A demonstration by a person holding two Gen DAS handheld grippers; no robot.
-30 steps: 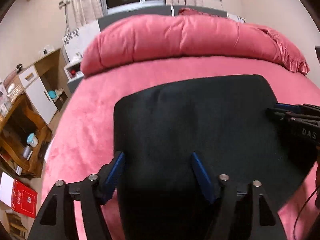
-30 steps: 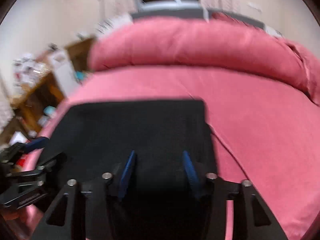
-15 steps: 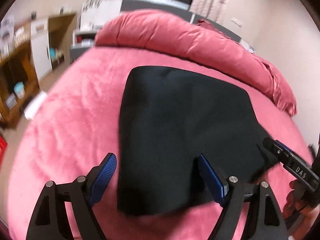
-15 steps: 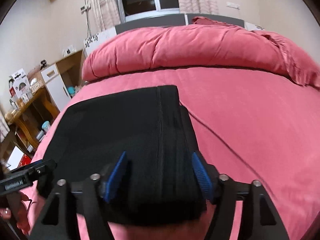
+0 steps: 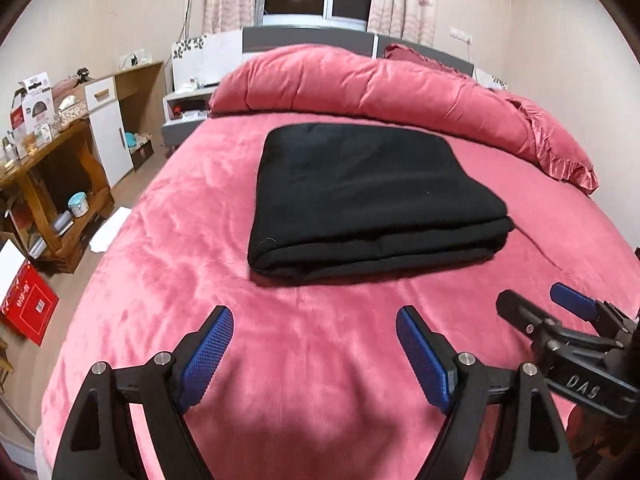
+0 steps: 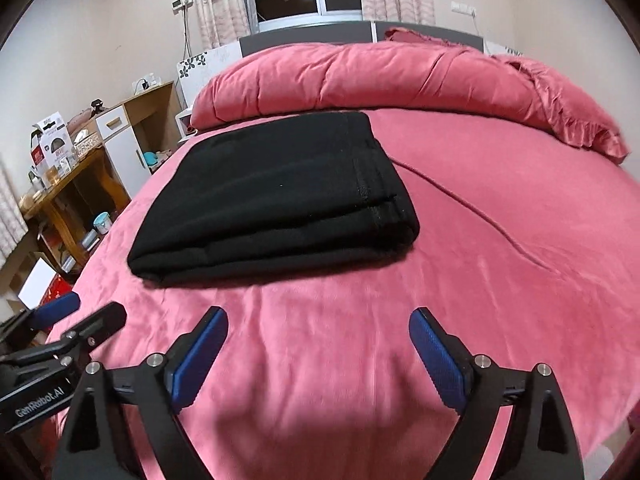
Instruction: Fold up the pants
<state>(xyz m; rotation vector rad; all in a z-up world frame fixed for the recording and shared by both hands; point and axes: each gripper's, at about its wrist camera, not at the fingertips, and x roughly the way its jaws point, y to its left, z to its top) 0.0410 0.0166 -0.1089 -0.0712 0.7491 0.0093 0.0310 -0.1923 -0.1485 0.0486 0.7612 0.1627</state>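
Observation:
The black pants lie folded in a thick flat rectangle on the pink bed; they also show in the right wrist view. My left gripper is open and empty, held above the bed a short way in front of the pants. My right gripper is open and empty too, beside the left one. The right gripper shows at the right edge of the left wrist view, and the left gripper shows at the left edge of the right wrist view.
A rolled pink duvet lies across the head of the bed. A wooden desk with clutter and a white cabinet stand left of the bed. A red box sits on the floor.
Both grippers have let go of the pants and drawn back toward the foot of the bed. The pants now lie folded and free, with bare pink cover between them and the fingers.

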